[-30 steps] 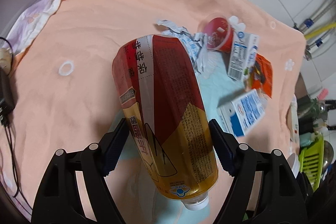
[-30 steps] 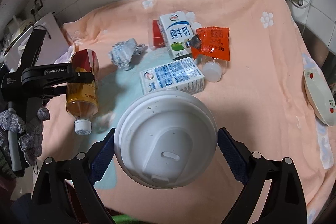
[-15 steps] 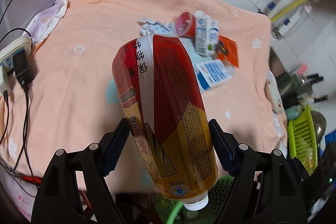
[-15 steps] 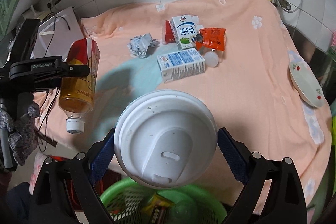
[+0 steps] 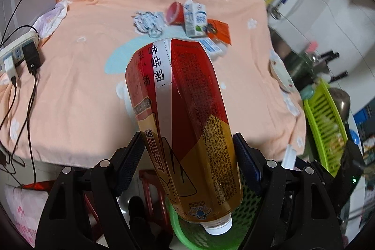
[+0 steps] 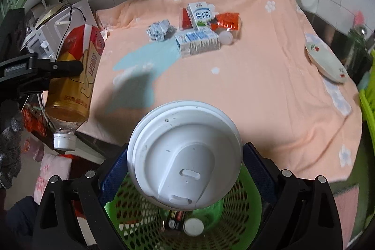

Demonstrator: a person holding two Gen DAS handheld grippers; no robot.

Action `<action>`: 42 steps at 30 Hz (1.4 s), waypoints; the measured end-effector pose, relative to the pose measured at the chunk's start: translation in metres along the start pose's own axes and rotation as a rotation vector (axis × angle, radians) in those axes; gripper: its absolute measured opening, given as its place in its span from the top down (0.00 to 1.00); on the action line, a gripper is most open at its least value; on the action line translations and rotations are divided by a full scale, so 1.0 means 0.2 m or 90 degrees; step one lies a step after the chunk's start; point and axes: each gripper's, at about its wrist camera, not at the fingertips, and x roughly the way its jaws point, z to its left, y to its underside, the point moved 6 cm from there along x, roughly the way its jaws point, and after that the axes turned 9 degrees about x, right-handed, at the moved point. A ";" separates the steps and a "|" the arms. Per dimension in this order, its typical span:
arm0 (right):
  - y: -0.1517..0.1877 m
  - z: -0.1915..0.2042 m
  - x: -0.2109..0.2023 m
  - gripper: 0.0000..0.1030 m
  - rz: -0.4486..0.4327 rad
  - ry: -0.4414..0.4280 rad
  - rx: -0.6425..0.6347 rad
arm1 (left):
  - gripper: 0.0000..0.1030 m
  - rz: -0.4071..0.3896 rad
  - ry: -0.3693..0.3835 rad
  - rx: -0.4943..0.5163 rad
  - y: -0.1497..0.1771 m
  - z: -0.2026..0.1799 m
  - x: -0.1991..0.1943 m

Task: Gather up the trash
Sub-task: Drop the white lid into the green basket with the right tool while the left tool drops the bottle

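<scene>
Both hands have pulled back off the peach-cloth table (image 6: 269,86) | left gripper (image 5: 187,156) clamps tea bottle (image 5: 182,114), right gripper (image 6: 185,156) clamps lidded cup (image 6: 185,154), both over green basket (image 6: 131,222) | drop looks next; milk cartons (image 6: 199,41) remain.

peach-covered table (image 6: 269,86), milk cartons (image 6: 198,42), crumpled wrapper (image 6: 160,30)

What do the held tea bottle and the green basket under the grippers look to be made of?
Tea bottle: seemingly clear plastic, amber liquid showing through, under a glossy red-and-gold printed sleeve; white cap, likely plastic.
Green basket: apparently moulded plastic, bright and slightly shiny, its wall pierced with regular holes.
</scene>
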 end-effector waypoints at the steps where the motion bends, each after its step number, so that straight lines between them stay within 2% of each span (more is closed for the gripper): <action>1: 0.03 -0.01 0.00 0.12 0.004 0.002 0.001 | 0.27 0.001 0.002 0.006 0.02 -0.02 -0.01; 8: 0.17 -0.07 -0.01 0.12 0.028 0.008 0.014 | 0.27 0.014 0.020 0.030 0.16 -0.15 -0.02; 20: 0.20 -0.16 -0.07 0.10 0.019 0.026 0.036 | 0.27 0.036 0.041 0.071 0.27 -0.31 0.03; 28: 0.16 -0.19 -0.18 0.10 -0.026 0.041 0.052 | 0.27 0.029 0.032 0.128 0.30 -0.40 0.05; 42: 0.09 -0.15 -0.30 0.10 -0.079 0.051 0.047 | 0.27 0.032 0.030 0.160 0.34 -0.44 0.06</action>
